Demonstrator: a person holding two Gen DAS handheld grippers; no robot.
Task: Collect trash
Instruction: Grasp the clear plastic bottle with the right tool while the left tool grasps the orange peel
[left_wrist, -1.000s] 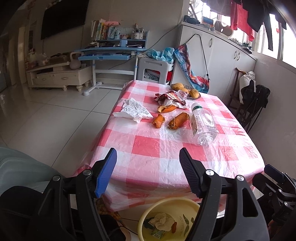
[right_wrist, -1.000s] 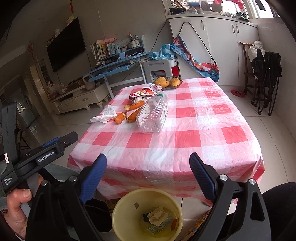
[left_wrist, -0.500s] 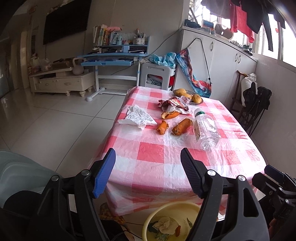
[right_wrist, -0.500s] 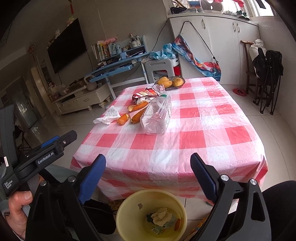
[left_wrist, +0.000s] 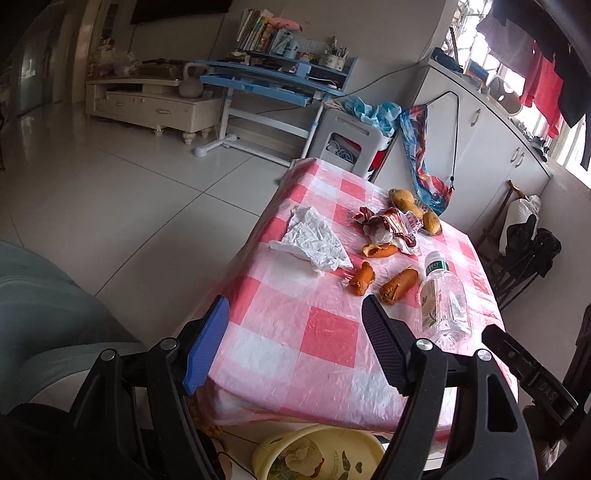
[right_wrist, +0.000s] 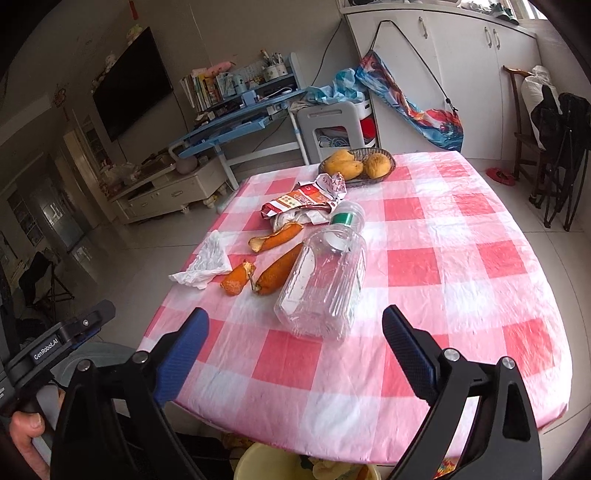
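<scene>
Trash lies on a table with a pink checked cloth (right_wrist: 461, 266): an empty clear plastic bottle (right_wrist: 325, 284) on its side, orange peels (right_wrist: 277, 271), a crumpled white tissue (right_wrist: 207, 258) and a red snack wrapper (right_wrist: 306, 201). In the left wrist view I see the bottle (left_wrist: 443, 299), peels (left_wrist: 399, 284), tissue (left_wrist: 314, 240) and wrapper (left_wrist: 391, 225). My left gripper (left_wrist: 295, 339) is open and empty over the table's near edge. My right gripper (right_wrist: 295, 350) is open and empty just short of the bottle. A yellow bin (left_wrist: 321, 458) with trash sits on the floor below the near edge.
A basket of mangoes (right_wrist: 358, 166) stands at the table's far end. Behind it are a grey stool (right_wrist: 332, 125), a blue desk (right_wrist: 236, 122) and white cabinets (right_wrist: 461, 74). A chair with black bags (right_wrist: 554, 122) is at the right.
Both grippers have moved forward and up over the table's near edge. The bottle and peels are closer, and the yellow bin has slid to the bottom of both views.
</scene>
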